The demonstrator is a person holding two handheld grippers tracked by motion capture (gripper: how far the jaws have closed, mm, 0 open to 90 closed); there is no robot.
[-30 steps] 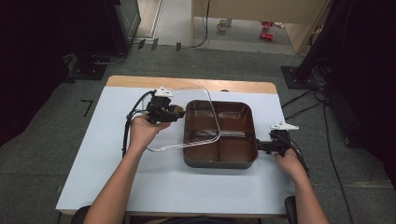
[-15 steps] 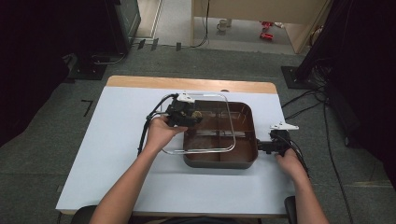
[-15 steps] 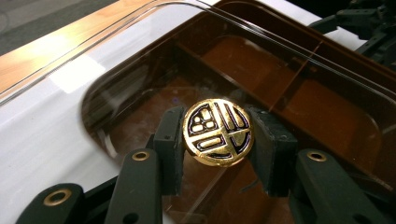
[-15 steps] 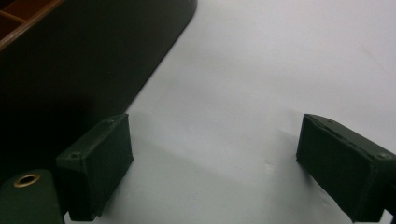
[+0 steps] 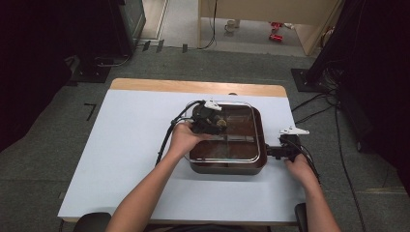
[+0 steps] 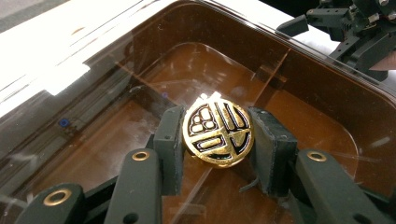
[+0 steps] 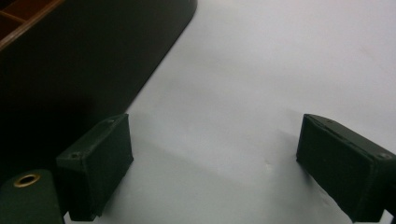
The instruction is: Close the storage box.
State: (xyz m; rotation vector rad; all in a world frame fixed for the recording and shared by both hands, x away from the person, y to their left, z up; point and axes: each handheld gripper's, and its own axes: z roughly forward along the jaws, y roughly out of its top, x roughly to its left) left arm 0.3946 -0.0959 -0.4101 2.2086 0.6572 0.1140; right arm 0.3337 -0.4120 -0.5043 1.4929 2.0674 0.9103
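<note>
A dark brown box (image 5: 227, 169) with inner dividers stands on the white table. A clear lid (image 5: 241, 121) lies roughly level over it, covering the compartments. My left gripper (image 5: 217, 123) is shut on the lid's round gold knob (image 6: 218, 131), with one pad on each side of it; through the lid (image 6: 116, 70) the dividers show. My right gripper (image 5: 268, 152) stands open beside the box's right wall (image 7: 70, 70), low over the table, nothing between its jaws (image 7: 215, 168). In the left gripper view it (image 6: 355, 28) appears beyond the box's far corner.
The white tabletop (image 5: 125, 145) spreads wide to the left of the box, with a wooden strip (image 5: 193, 87) along its far edge. Cables trail from both grippers. Dark equipment and floor cables (image 5: 329, 106) surround the table.
My left gripper carried the clear lid rightward from a tilted position at the box's left edge to lie over the box. The right gripper stayed put.
</note>
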